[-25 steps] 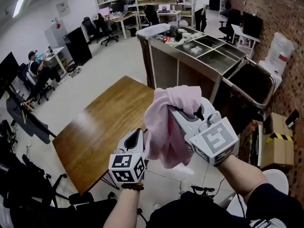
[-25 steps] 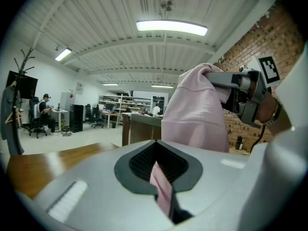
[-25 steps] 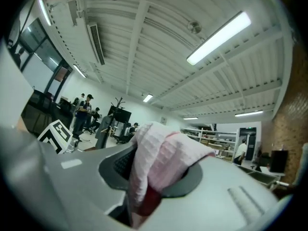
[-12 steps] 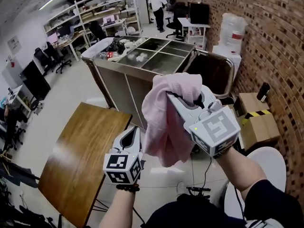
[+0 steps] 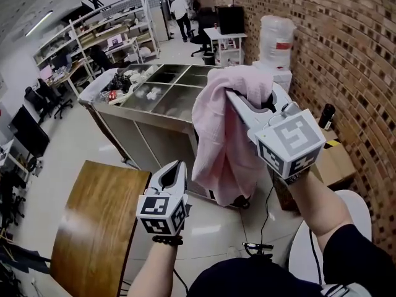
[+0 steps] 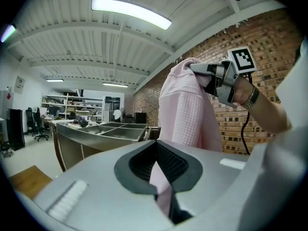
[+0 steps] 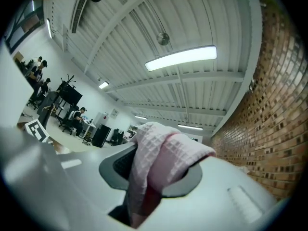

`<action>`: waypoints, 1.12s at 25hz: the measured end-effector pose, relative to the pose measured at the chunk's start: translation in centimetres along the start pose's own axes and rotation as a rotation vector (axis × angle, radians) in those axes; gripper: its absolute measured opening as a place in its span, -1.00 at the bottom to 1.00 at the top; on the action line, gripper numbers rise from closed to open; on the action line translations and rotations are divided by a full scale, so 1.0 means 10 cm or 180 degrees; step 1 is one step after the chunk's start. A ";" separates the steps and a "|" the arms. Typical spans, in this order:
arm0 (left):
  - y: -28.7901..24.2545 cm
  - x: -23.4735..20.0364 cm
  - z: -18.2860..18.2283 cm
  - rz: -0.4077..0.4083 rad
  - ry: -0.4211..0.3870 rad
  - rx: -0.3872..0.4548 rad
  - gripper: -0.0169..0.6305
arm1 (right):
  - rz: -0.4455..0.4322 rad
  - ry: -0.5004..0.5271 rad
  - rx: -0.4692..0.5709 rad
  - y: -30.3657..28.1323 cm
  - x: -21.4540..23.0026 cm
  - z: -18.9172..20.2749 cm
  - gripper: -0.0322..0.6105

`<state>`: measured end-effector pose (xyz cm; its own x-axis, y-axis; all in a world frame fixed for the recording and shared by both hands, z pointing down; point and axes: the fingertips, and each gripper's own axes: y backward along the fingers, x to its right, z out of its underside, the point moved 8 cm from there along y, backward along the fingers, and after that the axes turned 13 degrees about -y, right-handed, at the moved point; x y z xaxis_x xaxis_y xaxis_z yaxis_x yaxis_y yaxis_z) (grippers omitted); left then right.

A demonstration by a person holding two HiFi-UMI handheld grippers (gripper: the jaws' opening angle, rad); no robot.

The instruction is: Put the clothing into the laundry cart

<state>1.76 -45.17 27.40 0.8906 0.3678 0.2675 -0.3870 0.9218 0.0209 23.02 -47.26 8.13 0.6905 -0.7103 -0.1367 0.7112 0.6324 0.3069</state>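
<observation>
The pink waffle-weave clothing (image 5: 219,135) hung bunched in mid-air from your right gripper (image 5: 238,98), clamped on its top fold. Only the left gripper view showed your left gripper (image 6: 159,172) nipping a thin edge. A second earlier it hung over the wooden table (image 5: 93,228); now it was before the steel counter (image 5: 139,107).

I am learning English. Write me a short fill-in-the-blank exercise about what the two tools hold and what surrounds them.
1. The right tool holds up a ___ cloth.
2. The left tool is shut on a lower part of the same ___.
3. The wall at the right of the head view is made of ___.
4. The table at the lower left has a ___ top.
Missing words: pink; cloth; brick; wooden.
</observation>
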 end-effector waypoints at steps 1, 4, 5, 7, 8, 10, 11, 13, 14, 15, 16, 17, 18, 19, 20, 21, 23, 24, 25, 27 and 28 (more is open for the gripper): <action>-0.08 0.01 -0.01 0.0020 -0.0005 0.0005 -0.94 | 0.0031 0.0006 0.0006 -0.02 0.09 -0.02 -0.55; -0.28 0.04 -0.02 0.0080 -0.0022 0.0019 -0.94 | 0.0104 0.0029 0.0027 -0.08 0.31 -0.07 -0.55; -0.35 0.05 -0.01 0.0101 -0.0025 0.0021 -0.94 | 0.0132 0.0036 0.0026 -0.10 0.37 -0.07 -0.55; -0.47 0.08 -0.01 0.0139 -0.0024 0.0026 -0.94 | 0.0183 0.0057 0.0019 -0.14 0.50 -0.08 -0.55; -0.53 0.09 0.00 0.0153 -0.0025 0.0031 -0.94 | 0.0205 0.0069 0.0017 -0.16 0.56 -0.08 -0.55; -0.65 0.10 0.01 0.0176 -0.0031 0.0044 -0.94 | 0.0248 0.0092 0.0014 -0.22 0.69 -0.08 -0.55; -0.70 0.10 0.01 0.0185 -0.0033 0.0045 -0.94 | 0.0269 0.0102 0.0013 -0.25 0.75 -0.09 -0.55; -0.80 0.11 0.03 0.0200 -0.0041 0.0039 -0.94 | 0.0313 0.0120 0.0014 -0.30 0.86 -0.11 -0.55; -0.84 0.10 0.03 0.0200 -0.0043 0.0040 -0.94 | 0.0337 0.0128 0.0016 -0.33 0.92 -0.12 -0.55; -0.87 0.10 0.02 0.0194 -0.0036 0.0048 -0.94 | 0.0363 0.0135 0.0016 -0.36 0.98 -0.12 -0.55; -0.91 0.09 0.00 0.0187 -0.0028 0.0057 -0.94 | 0.0391 0.0141 0.0012 -0.40 1.05 -0.12 -0.55; -0.95 0.08 0.00 0.0186 -0.0026 0.0061 -0.94 | 0.0421 0.0144 0.0002 -0.43 1.11 -0.11 -0.55; -0.99 0.07 0.01 0.0188 -0.0028 0.0059 -0.94 | 0.0454 0.0142 -0.0014 -0.47 1.19 -0.08 -0.55; -1.03 0.05 0.03 0.0187 -0.0031 0.0053 -0.94 | 0.0490 0.0137 -0.0035 -0.51 1.26 -0.04 -0.55; -1.06 0.04 0.05 0.0185 -0.0030 0.0043 -0.94 | 0.0531 0.0129 -0.0060 -0.54 1.34 0.02 -0.55; -1.09 0.03 0.08 0.0181 -0.0027 0.0031 -0.94 | 0.0575 0.0119 -0.0091 -0.57 1.41 0.09 -0.55; -1.16 0.00 0.14 0.0178 -0.0019 0.0004 -0.94 | 0.0666 0.0101 -0.0169 -0.64 1.57 0.25 -0.55; -1.20 -0.02 0.17 0.0178 -0.0017 -0.0009 -0.94 | 0.0710 0.0090 -0.0217 -0.68 1.65 0.34 -0.55; -1.25 -0.03 0.19 0.0178 -0.0017 -0.0023 -0.94 | 0.0753 0.0074 -0.0273 -0.73 1.74 0.44 -0.55; -1.33 -0.06 0.22 0.0181 -0.0018 -0.0051 -0.94 | 0.0830 0.0031 -0.0407 -0.81 1.91 0.65 -0.55; -1.37 -0.07 0.24 0.0184 -0.0018 -0.0065 -0.94 | 0.0864 0.0004 -0.0485 -0.85 1.99 0.77 -0.55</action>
<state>5.87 -58.35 29.27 0.8656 0.4198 0.2730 -0.4326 0.9015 -0.0145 29.72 -69.18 10.00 0.8581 -0.5087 -0.0702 0.5122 0.8381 0.1877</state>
